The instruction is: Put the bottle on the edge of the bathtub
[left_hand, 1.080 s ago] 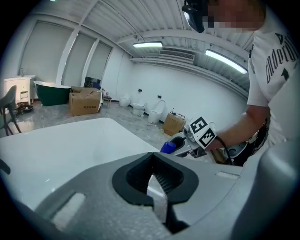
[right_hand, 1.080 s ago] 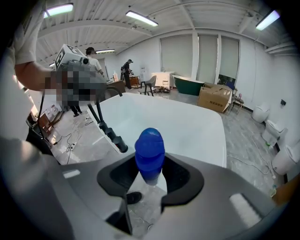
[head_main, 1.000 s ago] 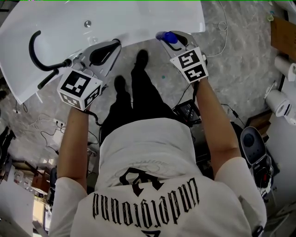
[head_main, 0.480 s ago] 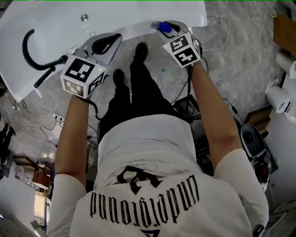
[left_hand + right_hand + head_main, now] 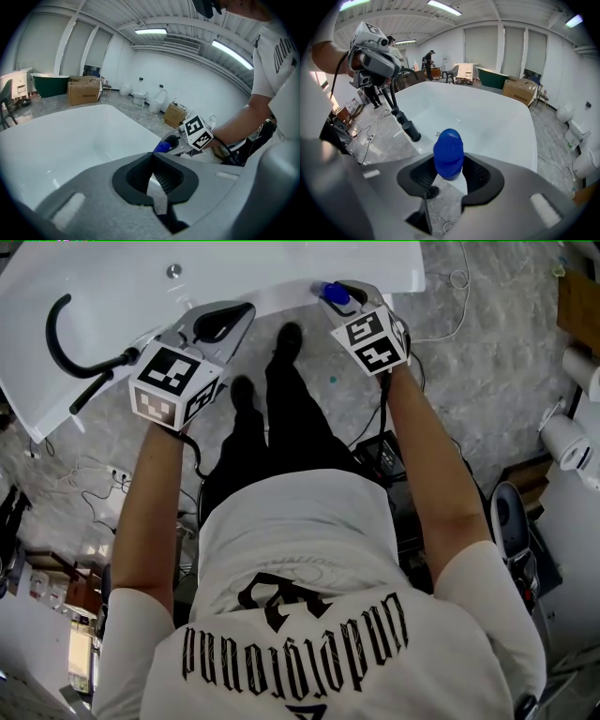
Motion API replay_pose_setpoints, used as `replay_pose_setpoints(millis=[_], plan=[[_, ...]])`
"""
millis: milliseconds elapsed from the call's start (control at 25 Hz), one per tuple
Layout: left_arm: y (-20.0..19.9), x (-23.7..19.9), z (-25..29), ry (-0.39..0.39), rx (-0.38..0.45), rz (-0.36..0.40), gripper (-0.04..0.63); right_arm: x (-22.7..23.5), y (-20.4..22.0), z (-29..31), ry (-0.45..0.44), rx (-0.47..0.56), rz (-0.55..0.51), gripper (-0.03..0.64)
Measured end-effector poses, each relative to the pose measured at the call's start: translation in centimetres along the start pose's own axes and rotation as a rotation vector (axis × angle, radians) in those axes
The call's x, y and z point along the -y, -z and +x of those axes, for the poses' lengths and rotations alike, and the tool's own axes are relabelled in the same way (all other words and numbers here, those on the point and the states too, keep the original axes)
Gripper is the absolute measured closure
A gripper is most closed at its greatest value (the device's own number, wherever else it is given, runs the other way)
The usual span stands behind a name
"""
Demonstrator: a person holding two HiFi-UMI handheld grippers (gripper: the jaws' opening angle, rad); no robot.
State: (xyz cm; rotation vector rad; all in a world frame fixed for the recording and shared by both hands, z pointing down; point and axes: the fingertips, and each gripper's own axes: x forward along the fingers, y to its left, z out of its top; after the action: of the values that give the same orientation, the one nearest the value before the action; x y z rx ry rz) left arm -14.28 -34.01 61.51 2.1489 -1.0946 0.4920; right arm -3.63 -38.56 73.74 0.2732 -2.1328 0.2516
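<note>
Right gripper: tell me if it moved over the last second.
Yes. The right gripper carried the bottle forward, further over the bathtub rim.

The bathtub (image 5: 487, 117) is glossy, the bottle cap (image 5: 448, 152) smooth plastic, the floor (image 5: 487, 362) matt stone.

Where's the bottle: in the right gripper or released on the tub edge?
In the right gripper: its jaws clamp the blue-capped bottle at the bathtub edge. Whether the base touches the rim, cannot tell.

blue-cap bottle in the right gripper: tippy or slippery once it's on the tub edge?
Possibly tippy: the bottle, clamped in the right gripper, shows a narrow white body under a bulky blue cap. Probably slides easily: the bathtub looks glossy and smooth. Weight can't be judged.
</note>
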Motion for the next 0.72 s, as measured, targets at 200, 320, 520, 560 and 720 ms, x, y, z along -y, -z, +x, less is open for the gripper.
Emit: replay_pose_setpoints(millis=[200,320,520,560,720], plan=[[0.6,0.1,-0.7,0.009,0.011,-0.003,0.589,-0.9,0.1,0.2,-0.014,0.000,0.006,0.442],[0.9,0.3,-0.7,0.014,0.005,-0.010,0.589,-0.8,0.2,0.3,-0.026,-0.005,0.017,0.422],[1.3,0.8,-0.5,0.019,0.007,-0.011,0.589,0.2,0.9,-0.3,-0.008,0.001,0.045,0.403],[1.3,0.9,-0.4,0.020,0.008,-0.009,0.589,0.5,1.0,-0.5,-0.002,0.003,0.055,0.402],[1.1,1.2,-0.2,0.025,0.012,0.005,0.589,2.1,1.6,-1.3,0.034,0.028,0.119,0.394]])
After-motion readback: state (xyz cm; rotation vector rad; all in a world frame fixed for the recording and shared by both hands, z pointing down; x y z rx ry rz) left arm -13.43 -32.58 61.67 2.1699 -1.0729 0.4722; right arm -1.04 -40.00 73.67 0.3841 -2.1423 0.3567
